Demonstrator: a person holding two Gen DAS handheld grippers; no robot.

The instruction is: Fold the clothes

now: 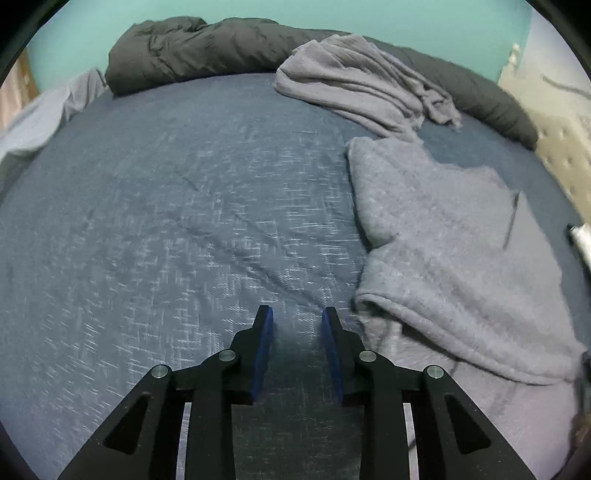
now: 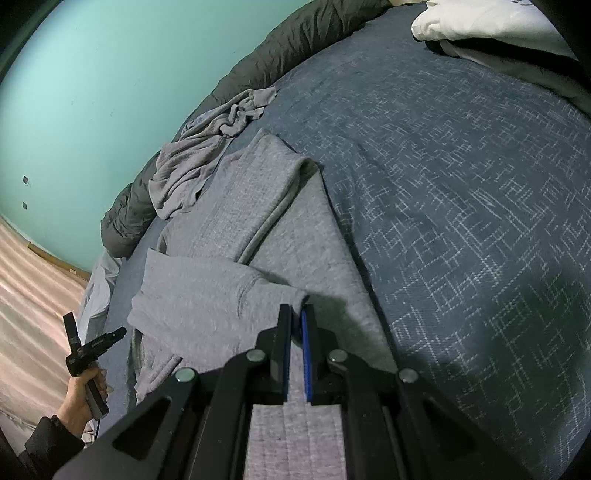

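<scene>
A grey sweatshirt (image 1: pixel 450 251) lies partly folded on the blue bedspread (image 1: pixel 184 206), to the right of my left gripper (image 1: pixel 297 312). That gripper hovers open over bare bedspread with nothing between its blue pads. In the right wrist view the sweatshirt (image 2: pixel 258 229) stretches away from my right gripper (image 2: pixel 296 314), whose pads are shut on the corner of a folded-over flap. My left gripper (image 2: pixel 94 326) also shows there at the lower left, open, held in a hand (image 2: pixel 83 398) beyond the bed's edge.
A second, thinner grey garment (image 1: pixel 362 81) (image 2: pixel 195 166) lies crumpled at the far side against a rolled dark grey duvet (image 1: pixel 192 48) (image 2: pixel 295 33). White bedding (image 2: pixel 480 22) sits at the far right corner. A teal wall (image 2: pixel 110 92) and wooden floor (image 2: pixel 33 288) border the bed.
</scene>
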